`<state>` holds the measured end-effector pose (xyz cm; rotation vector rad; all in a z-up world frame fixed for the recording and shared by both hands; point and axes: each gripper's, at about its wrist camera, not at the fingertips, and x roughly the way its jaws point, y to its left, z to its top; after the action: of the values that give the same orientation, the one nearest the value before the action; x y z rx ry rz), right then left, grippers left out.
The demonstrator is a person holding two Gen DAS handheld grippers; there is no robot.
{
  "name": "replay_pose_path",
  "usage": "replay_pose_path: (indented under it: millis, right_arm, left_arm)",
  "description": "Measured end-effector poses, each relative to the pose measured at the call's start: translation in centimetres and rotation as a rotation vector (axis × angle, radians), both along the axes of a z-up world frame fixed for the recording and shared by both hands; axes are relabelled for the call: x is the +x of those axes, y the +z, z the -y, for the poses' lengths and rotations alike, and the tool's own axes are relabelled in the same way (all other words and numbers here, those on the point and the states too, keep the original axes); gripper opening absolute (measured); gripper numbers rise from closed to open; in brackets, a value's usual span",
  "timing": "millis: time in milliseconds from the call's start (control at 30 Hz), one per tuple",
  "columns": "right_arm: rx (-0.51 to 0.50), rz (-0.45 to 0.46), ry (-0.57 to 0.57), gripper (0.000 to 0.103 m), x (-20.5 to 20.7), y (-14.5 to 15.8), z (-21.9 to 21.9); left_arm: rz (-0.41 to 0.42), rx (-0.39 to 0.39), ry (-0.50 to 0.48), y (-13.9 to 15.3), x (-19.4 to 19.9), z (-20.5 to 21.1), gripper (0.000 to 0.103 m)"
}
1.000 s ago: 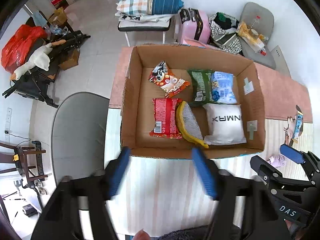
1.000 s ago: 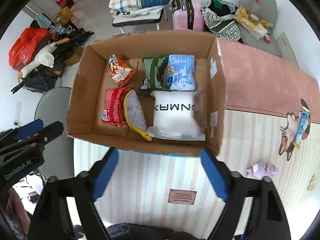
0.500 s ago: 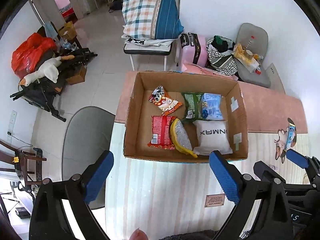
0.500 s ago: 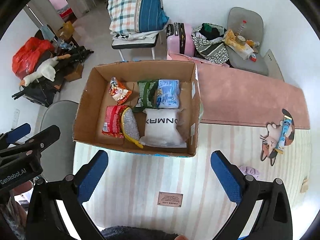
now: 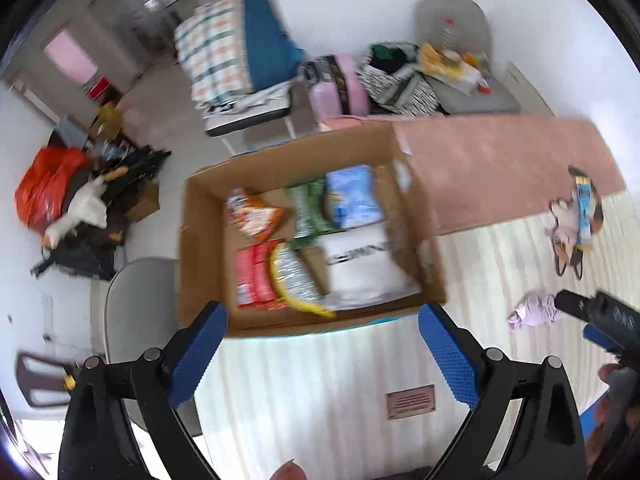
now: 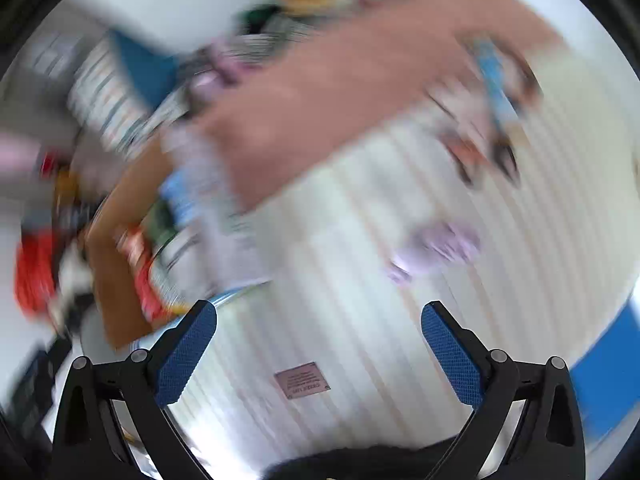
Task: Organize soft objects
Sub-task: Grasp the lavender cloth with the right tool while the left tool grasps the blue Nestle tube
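Left wrist view: lilac cloth (image 5: 534, 314) lies crumpled on bench (image 5: 320, 380), right of box (image 5: 208, 248), near right gripper (image 6: 319, 350). Both jaws apart, empty. Cloth looks light, limp; pinch bunched middle, you'll lift clean.

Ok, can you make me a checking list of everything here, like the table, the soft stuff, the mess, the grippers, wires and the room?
Surface: striped tablecloth with a pink cloth at the far side.
Job's things: cardboard box holds snack bags, a white pillow pack and a yellow-edged scrubber; lilac soft item and cat toy lie outside on the tablecloth.
Clutter: small brown label on the tablecloth.
Grippers: left gripper open, empty; right gripper open, empty, its view blurred.
Cables: nothing seen.
Surroundings: plaid bedding, pink suitcase, red bag.
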<state>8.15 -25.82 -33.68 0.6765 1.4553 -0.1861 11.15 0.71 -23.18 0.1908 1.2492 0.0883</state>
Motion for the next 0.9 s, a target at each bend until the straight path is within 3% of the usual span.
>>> replay_pose_path:
  millis: [133, 200, 267, 333, 400, 500, 667, 833, 900]
  right_arm:
    - [0.096, -0.133, -0.22, 0.101, -0.2, -8.6, 5.3]
    - [0.125, -0.172, -0.262, 0.089, 0.2, -11.3, 6.2]
    - [0.151, -0.227, -0.284, 0.087, 0.8, -14.3, 6.7]
    - [0.168, -0.271, -0.286, 0.072, 1.2, -16.1, 6.8]
    - [0.146, -0.242, -0.269, 0.05, 1.9, -15.3, 7.1]
    - [0.137, -0.2, -0.214, 0.05, 2.7, -13.4, 8.4]
    - [0.093, -0.107, -0.217, 0.05, 2.5, -9.1, 15.4]
    - [0.03, -0.074, -0.25, 0.05, 2.5, -7.1, 24.2]
    - [0.002, -0.078, -0.263, 0.05, 2.7, -7.8, 27.9]
  left_arm:
    - [-0.034, 0.048, -0.066, -2.4, 2.1, 4.7, 0.098]
    - [-0.057, 0.079, -0.09, -3.8, 3.1, 6.9, 0.098]
    - [-0.078, 0.096, -0.106, -4.8, 3.8, 8.6, 0.098]
    - [-0.098, 0.107, -0.113, -5.6, 4.3, 9.8, 0.098]
    - [-0.122, 0.103, -0.128, -6.1, 4.9, 11.4, 0.098]
    - [-0.134, 0.093, -0.154, -6.3, 6.0, 13.8, 0.098]
    - [-0.169, 0.036, -0.219, -7.1, 9.4, 20.2, 0.098]
    - [-0.259, -0.056, -0.344, -10.5, 13.9, 30.4, 0.098]
    - [-0.32, -0.095, -0.396, -12.6, 15.6, 34.5, 0.098]
